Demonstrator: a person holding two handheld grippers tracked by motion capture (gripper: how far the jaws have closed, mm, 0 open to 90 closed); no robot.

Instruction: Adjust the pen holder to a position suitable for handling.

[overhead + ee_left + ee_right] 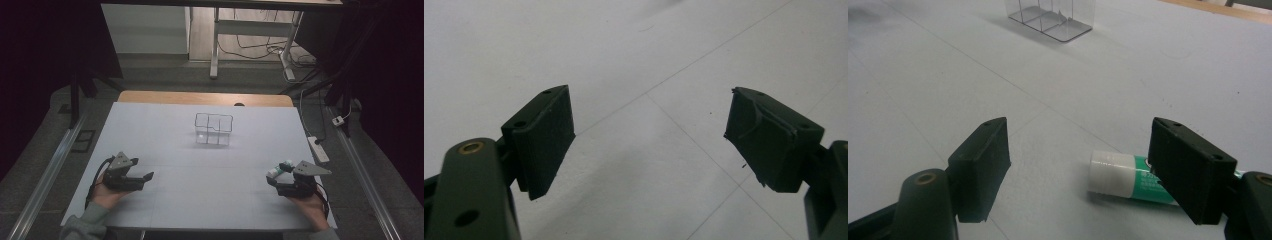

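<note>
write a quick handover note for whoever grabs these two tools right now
Left tool: open, nothing between its jaws, low over the white table at its near left.
Right tool: open, near right, by the glue stick, not gripping it.
Glue stick: lying on its side on the table, white cap toward the middle, partly behind the tool's right jaw.
Clear divided holder: upright at the table's centre, looks empty.
Done: nothing moved yet, judging by the layout.
Left: probably grip the glue stick and stand it in the holder.
</note>
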